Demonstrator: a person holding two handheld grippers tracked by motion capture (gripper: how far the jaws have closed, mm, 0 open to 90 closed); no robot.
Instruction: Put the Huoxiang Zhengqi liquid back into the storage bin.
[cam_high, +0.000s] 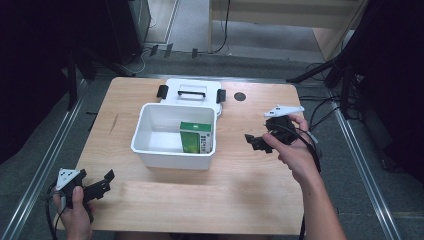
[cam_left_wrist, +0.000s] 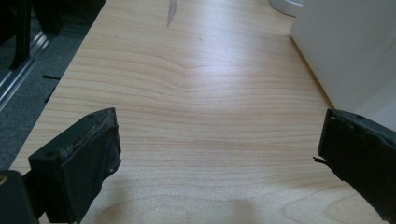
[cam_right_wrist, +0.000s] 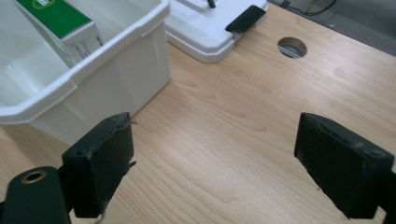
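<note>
A white plastic bin (cam_high: 170, 159) stands in the middle of the wooden table with a green and white box (cam_high: 196, 136) upright against its right inner wall. My right gripper (cam_high: 254, 142) hovers just right of the bin, open, jaws pointing at it. In the right gripper view the open gripper (cam_right_wrist: 215, 163) has only bare wood between its jaws, with the bin (cam_right_wrist: 121, 79) and the green box (cam_right_wrist: 56, 18) at upper left. My left gripper (cam_high: 106, 181) rests open at the table's front left corner. In the left gripper view, nothing lies in the gripper (cam_left_wrist: 217, 154).
The bin's white lid (cam_high: 192, 92) with black latches and handle lies flat behind the bin, near the far edge. A round cable hole (cam_high: 240, 96) sits right of the lid. The bin's wall (cam_left_wrist: 345, 46) rises at the upper right of the left gripper view.
</note>
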